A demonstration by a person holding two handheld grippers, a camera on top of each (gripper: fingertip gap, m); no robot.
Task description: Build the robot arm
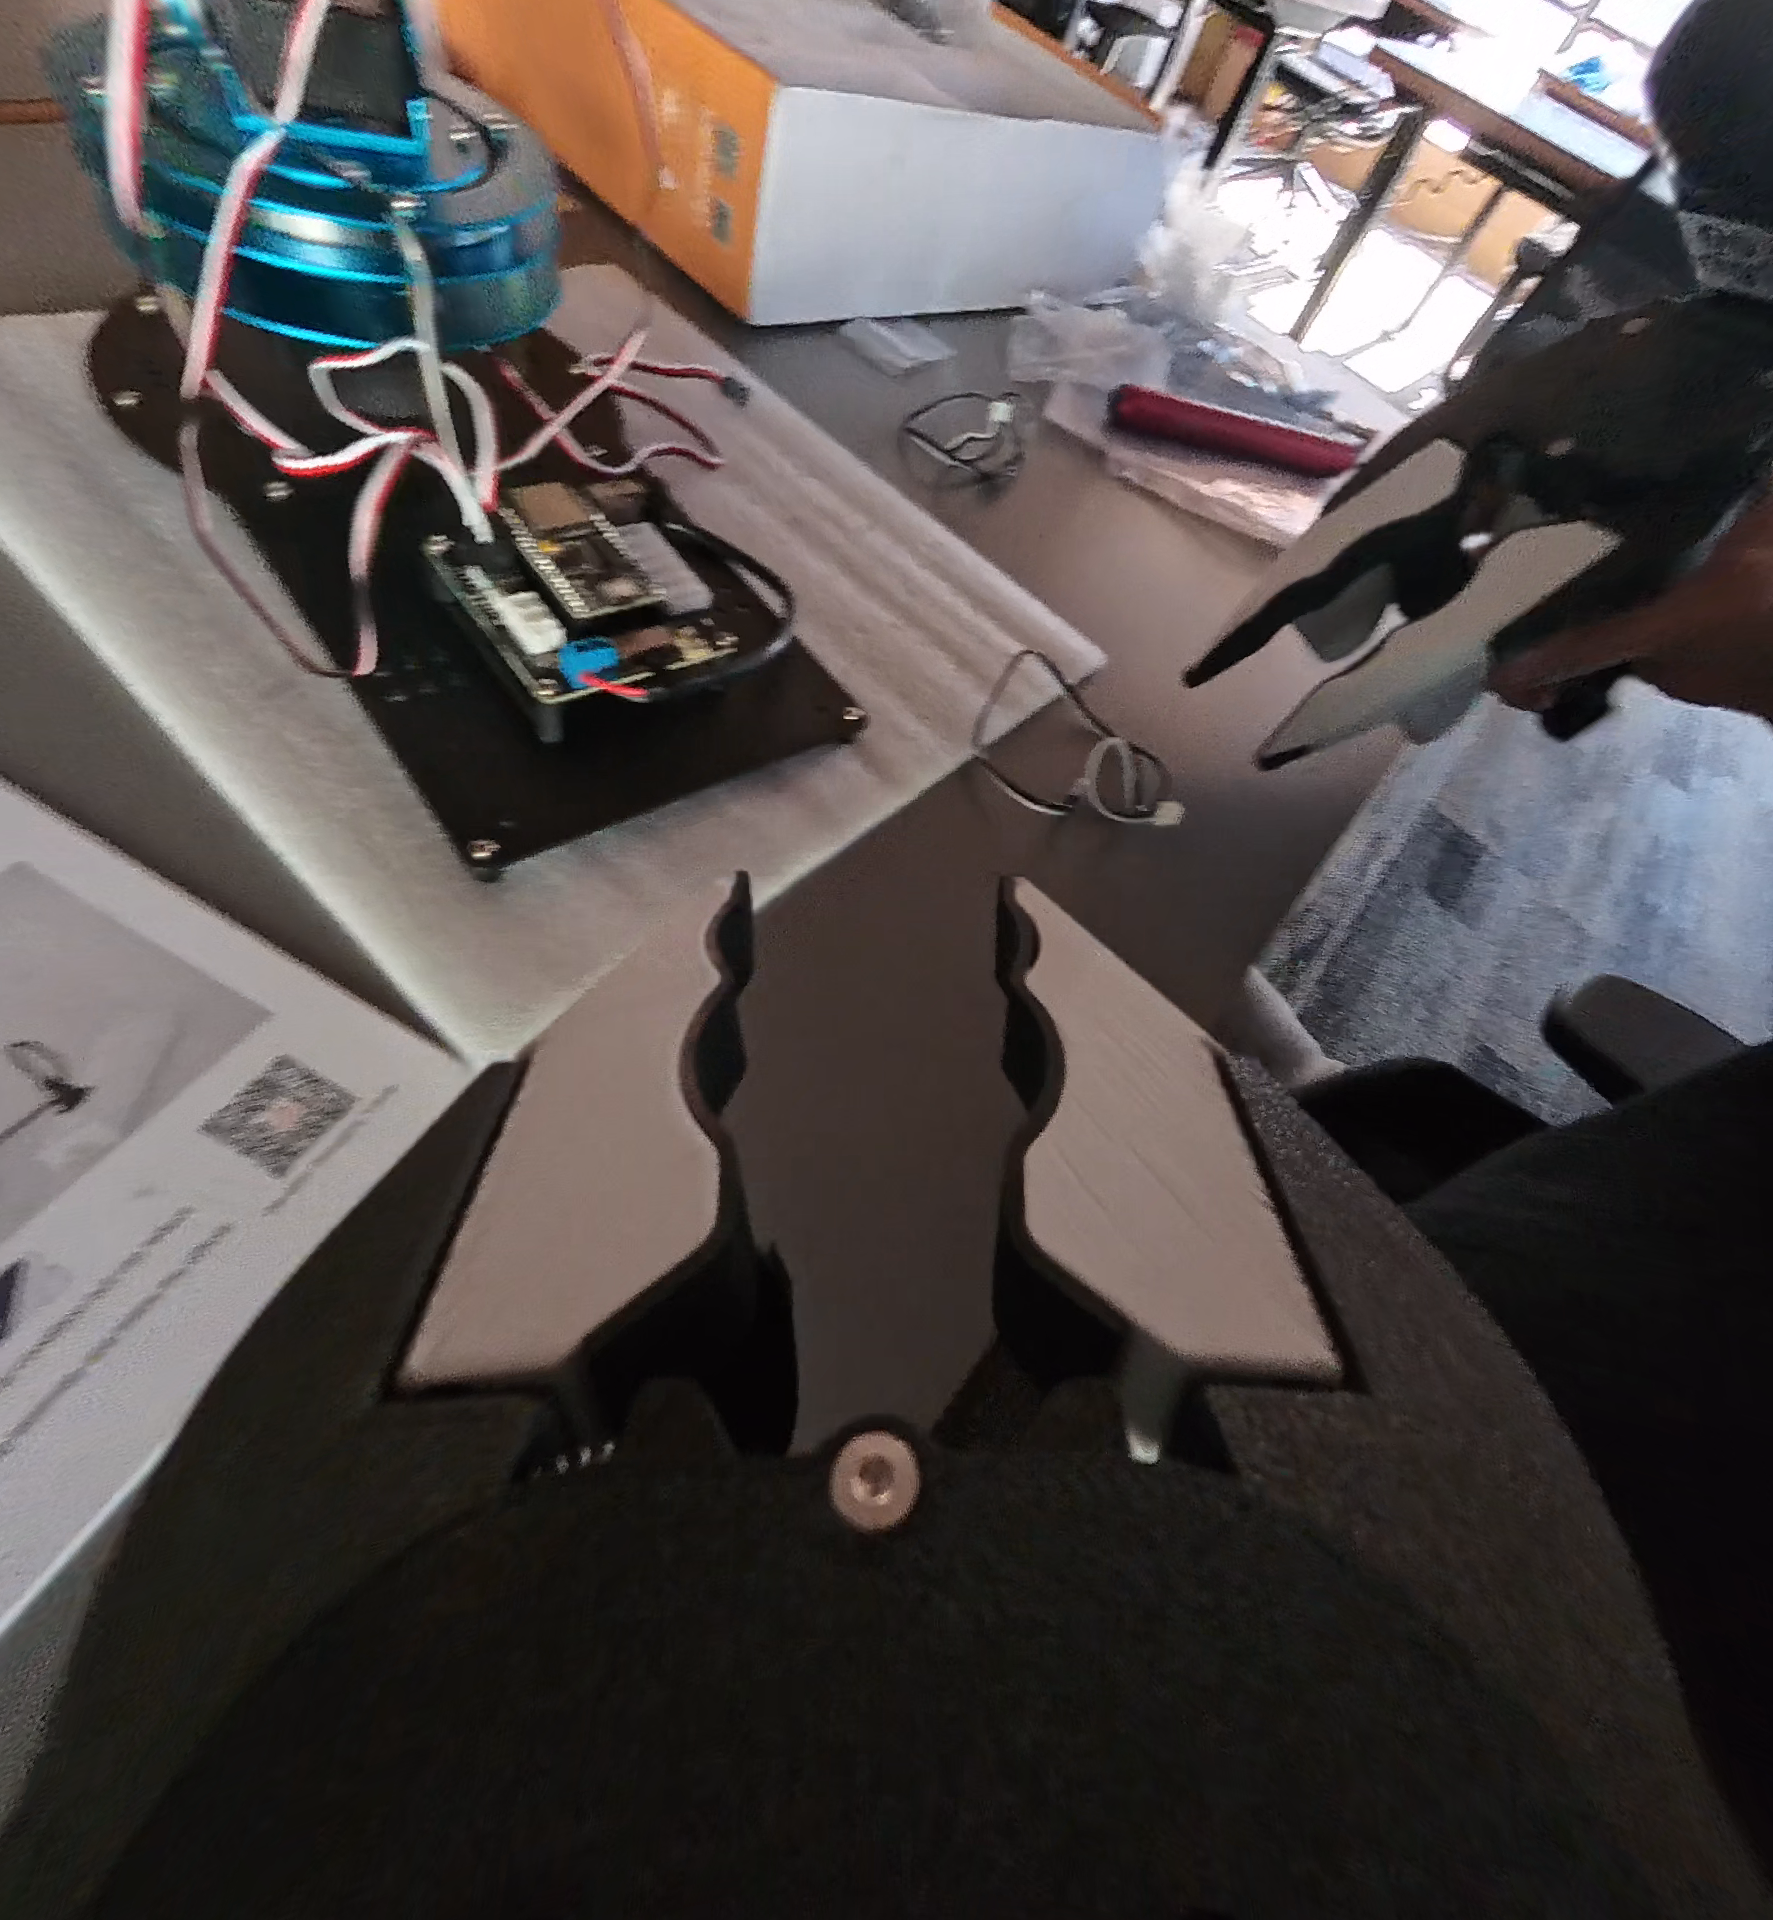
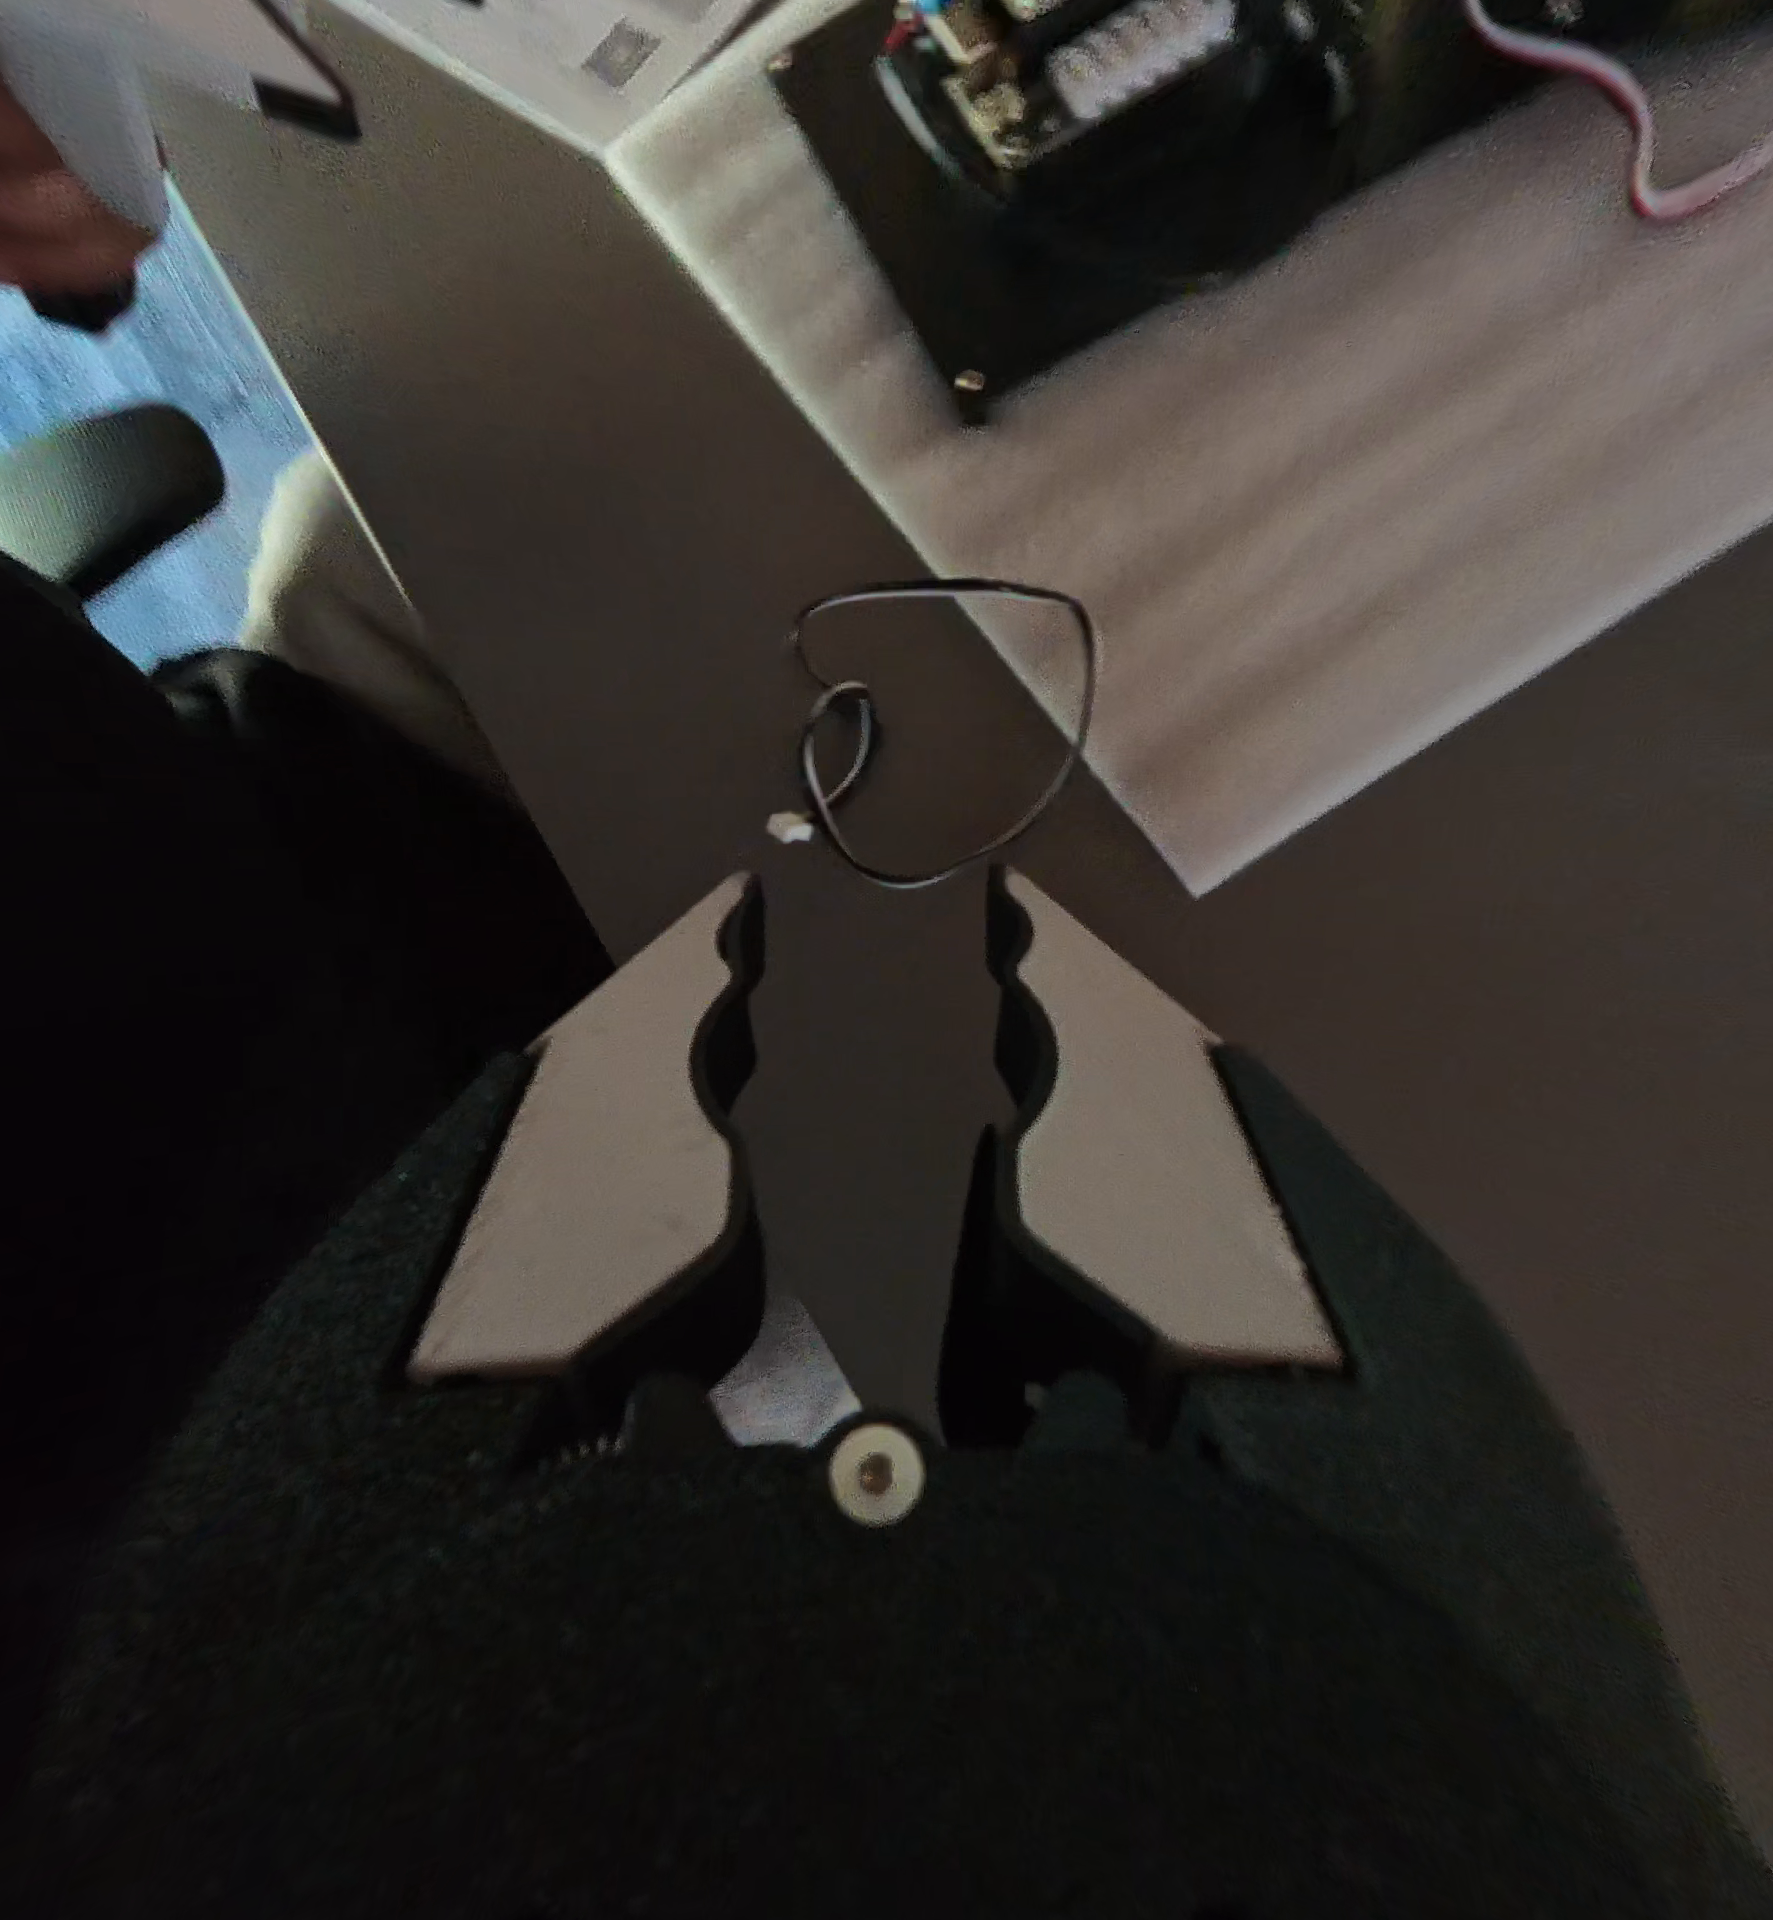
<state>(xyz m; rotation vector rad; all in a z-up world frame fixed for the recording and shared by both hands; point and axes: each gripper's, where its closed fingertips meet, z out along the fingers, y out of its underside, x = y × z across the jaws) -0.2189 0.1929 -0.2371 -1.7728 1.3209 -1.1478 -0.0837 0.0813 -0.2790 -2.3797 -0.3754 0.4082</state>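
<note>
Both grippers hang over the grey table (image 1: 1152, 582) with fingers spread and nothing between them. Left gripper (image 1: 874, 899) points at the table edge, beside a white foam sheet (image 1: 861, 499). On that sheet sits a black base plate (image 1: 591, 769) carrying a circuit board (image 1: 570, 592) and a blue ringed turntable base (image 1: 342, 239), with red-and-white servo wires (image 1: 383, 457) looping across. Right gripper (image 2: 877, 888) hovers just short of a thin black wire loop (image 2: 965, 727) with a small white connector (image 2: 786, 828); the loop lies half on the foam sheet's corner, half on bare table. A printed sheet (image 1: 134, 1143) lies at the left, cut off. Background clutter is blurred.
</note>
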